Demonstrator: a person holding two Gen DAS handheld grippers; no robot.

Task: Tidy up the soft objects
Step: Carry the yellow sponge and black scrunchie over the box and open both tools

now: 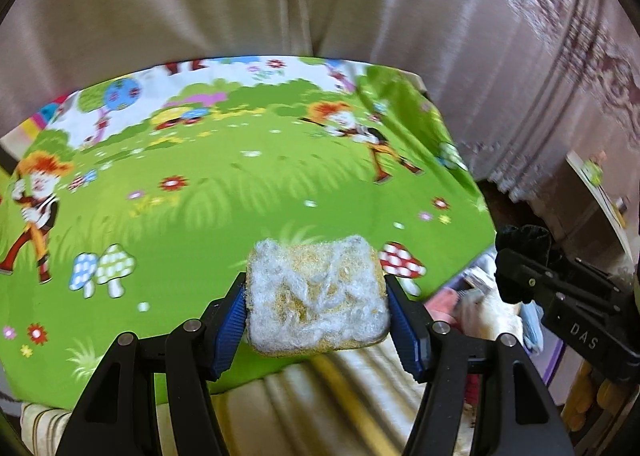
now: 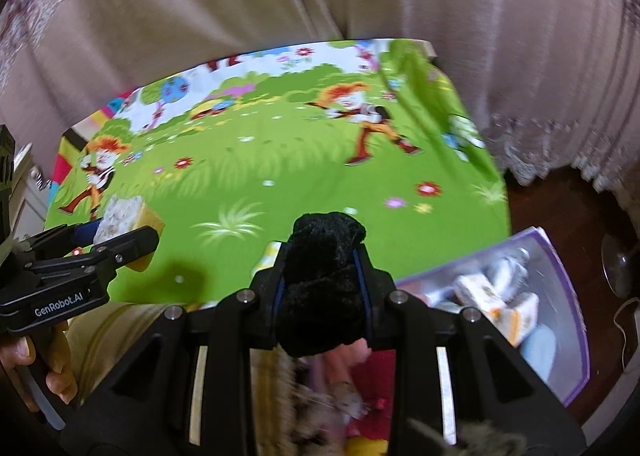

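Left tool (image 1: 316,306) clamped on sponge (image 1: 318,296), right tool (image 2: 324,288) clamped on black cloth (image 2: 324,280), both raised over near edge of green table (image 1: 240,196), apparently for sorting toward bin (image 2: 560,320) just right of table.

Both wrist views over tablecloth (image 1: 248,192)

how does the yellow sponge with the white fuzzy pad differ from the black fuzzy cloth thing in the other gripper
The yellow rectangular sponge with a white fibrous scouring face is pale and blocky; the black fuzzy cloth bundle is dark and lumpy, with no clear edges. The sponge sits in the left gripper with its broad face to the camera; the bundle stands taller than wide in the right gripper. Both are soft, clamped between jaws and held above the green cartoon-print sheet.
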